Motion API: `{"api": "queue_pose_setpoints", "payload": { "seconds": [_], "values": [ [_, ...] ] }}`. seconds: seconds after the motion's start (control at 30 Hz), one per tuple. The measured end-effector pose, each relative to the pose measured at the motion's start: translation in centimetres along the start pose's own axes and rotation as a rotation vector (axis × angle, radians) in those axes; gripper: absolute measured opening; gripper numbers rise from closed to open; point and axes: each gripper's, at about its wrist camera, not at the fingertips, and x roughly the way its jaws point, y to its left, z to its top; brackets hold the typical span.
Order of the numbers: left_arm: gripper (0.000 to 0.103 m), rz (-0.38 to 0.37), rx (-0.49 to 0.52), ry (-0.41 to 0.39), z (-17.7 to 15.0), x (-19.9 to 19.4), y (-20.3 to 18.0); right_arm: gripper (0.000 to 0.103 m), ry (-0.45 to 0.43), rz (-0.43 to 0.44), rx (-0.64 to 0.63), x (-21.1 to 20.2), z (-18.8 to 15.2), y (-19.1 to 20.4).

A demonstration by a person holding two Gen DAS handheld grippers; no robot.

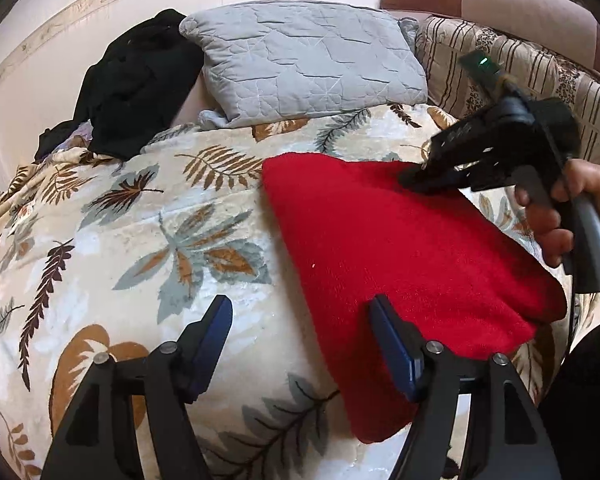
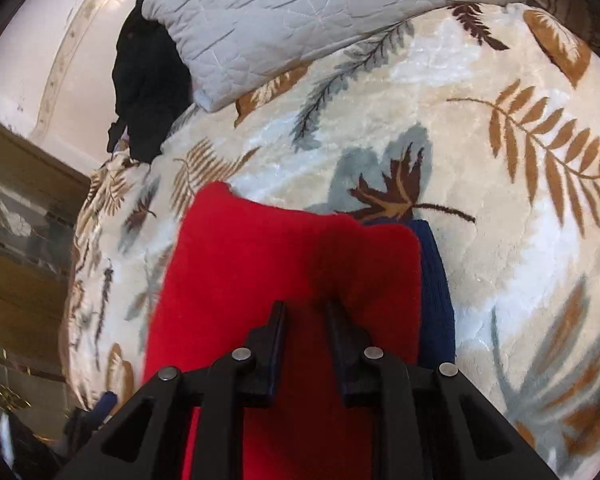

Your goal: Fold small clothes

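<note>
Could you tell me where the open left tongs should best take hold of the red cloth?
Probably the near left corner of the red cloth, approached from the left tongs' side: that edge lies free on the blanket, while the right tongs sit at the far corner.

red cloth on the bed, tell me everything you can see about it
The red cloth is a fuzzy, fleece-like garment, plain red with no print. It lies spread mostly flat on the leaf-patterned blanket, its near end hanging over the bed's edge. The right gripper sits at its far end, fingers nearly closed with red fabric bunched at the tips. The left gripper hangs open, one finger over the cloth's near part. A dark blue item shows under its right edge.
</note>
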Motion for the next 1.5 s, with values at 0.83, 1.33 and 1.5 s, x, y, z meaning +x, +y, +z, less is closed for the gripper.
{"api": "queue_pose_setpoints", "payload": {
  "seconds": [0.83, 1.33, 1.5],
  "values": [
    [0.072, 0.068, 0.017, -0.008, 0.0, -0.4, -0.7, 0.027, -0.03, 0.076, -0.106, -4.4, -5.3, 1.9],
    [0.072, 0.076, -0.001, -0.002, 0.1, -0.3, -0.7, 0.027, -0.02, 0.12, -0.097, -6.2, -7.5, 0.1],
    [0.072, 0.101, -0.035, -0.021, 0.7, -1.1, -0.1, 0.027, 0.019, 0.08, -0.125, -5.0, -7.5, 0.3]
  ]
}}
